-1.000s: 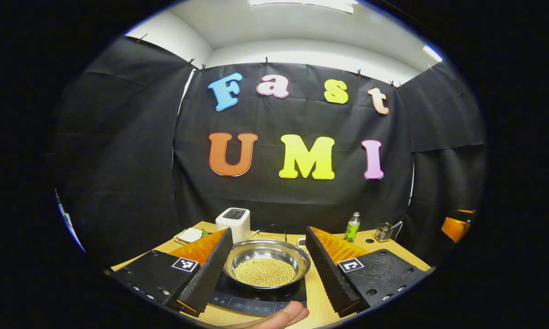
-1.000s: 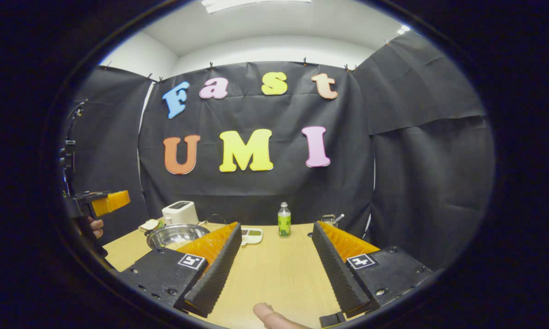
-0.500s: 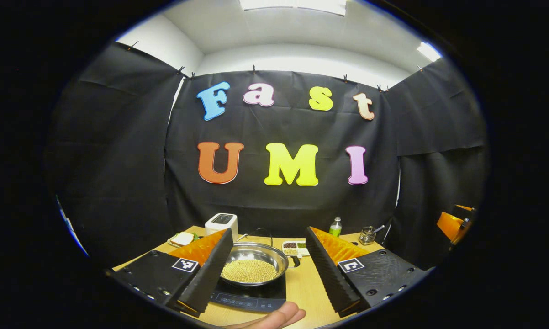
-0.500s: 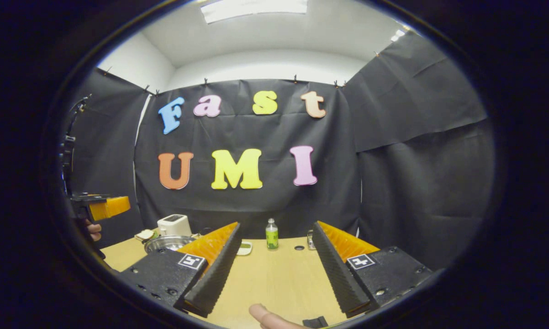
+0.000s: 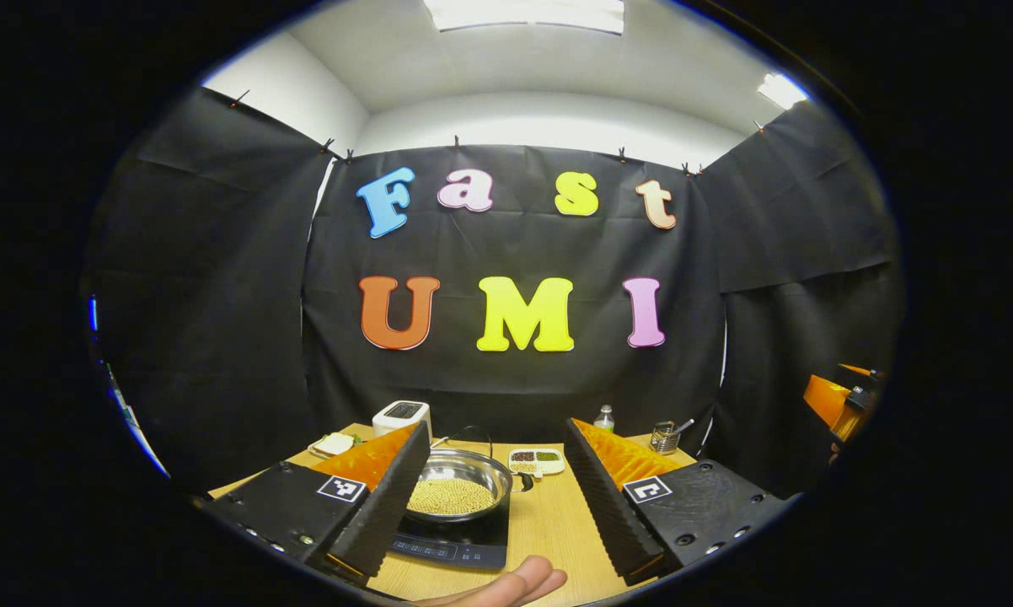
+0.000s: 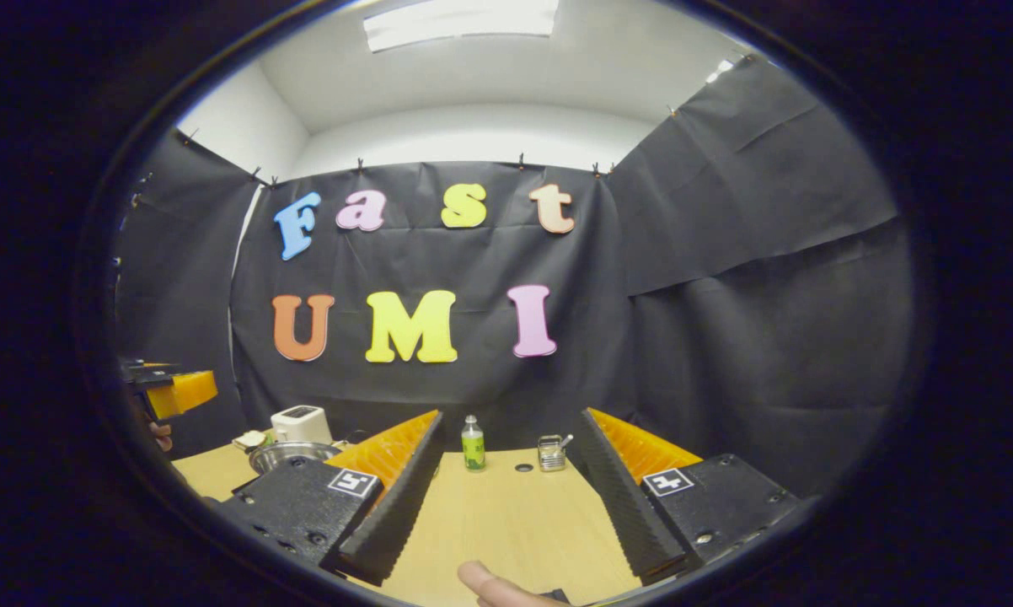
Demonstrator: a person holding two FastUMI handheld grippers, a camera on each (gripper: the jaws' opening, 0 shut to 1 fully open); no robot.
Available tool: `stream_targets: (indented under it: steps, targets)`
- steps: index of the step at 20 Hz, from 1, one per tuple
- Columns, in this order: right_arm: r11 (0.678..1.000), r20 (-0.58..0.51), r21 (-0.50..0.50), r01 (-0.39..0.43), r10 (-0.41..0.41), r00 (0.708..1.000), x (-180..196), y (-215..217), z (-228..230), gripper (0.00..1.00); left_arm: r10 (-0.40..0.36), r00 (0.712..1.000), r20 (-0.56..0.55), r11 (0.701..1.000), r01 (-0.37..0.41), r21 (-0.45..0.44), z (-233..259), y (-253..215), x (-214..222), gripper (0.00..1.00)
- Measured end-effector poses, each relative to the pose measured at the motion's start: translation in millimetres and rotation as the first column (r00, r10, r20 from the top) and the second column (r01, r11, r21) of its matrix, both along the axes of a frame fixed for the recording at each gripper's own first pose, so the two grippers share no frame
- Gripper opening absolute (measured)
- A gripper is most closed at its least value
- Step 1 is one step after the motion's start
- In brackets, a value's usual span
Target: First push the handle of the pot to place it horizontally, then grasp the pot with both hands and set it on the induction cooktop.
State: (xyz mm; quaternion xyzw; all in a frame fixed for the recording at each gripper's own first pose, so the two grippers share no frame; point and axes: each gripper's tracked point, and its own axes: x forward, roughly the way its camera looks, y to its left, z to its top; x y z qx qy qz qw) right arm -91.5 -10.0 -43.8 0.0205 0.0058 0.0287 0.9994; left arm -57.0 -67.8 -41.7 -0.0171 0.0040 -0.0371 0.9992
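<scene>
My left tongs [image 5: 490,506] spread wide, nothing between them. My right tongs [image 6: 506,497] also spread, over bare surface [image 6: 506,523]. Pot [image 5: 456,485] of beans sits on the induction cooktop [image 5: 456,544] at 12 o'clock from the left tongs; toaster [image 5: 401,416] behind at 11, bottle [image 6: 473,443] farther back.

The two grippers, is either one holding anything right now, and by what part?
Nothing is held. The left gripper and right gripper both have open jaws; the pot sits on the induction cooktop.
</scene>
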Motion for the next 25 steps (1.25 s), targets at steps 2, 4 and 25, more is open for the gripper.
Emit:
stream_targets:
  steps: [2,4,25]
  targets:
    - [1.0,0.002,0.002,-0.007,0.007,1.0,1.8,0.5,-0.5,0.96,0.0,1.0,-0.008,1.0,0.0,0.027,-3.6,-2.0,-1.2,0.95]
    - [1.0,0.014,0.01,-0.017,0.017,1.0,1.5,1.9,1.5,0.96,-0.001,1.0,0.003,0.999,0.001,0.035,-2.4,-3.4,-1.6,0.95]
    - [0.996,0.004,-0.005,-0.091,0.091,0.996,2.1,26.5,-16.5,0.96,0.032,0.999,0.03,0.999,-0.033,0.044,-4.2,9.4,-1.3,0.95]
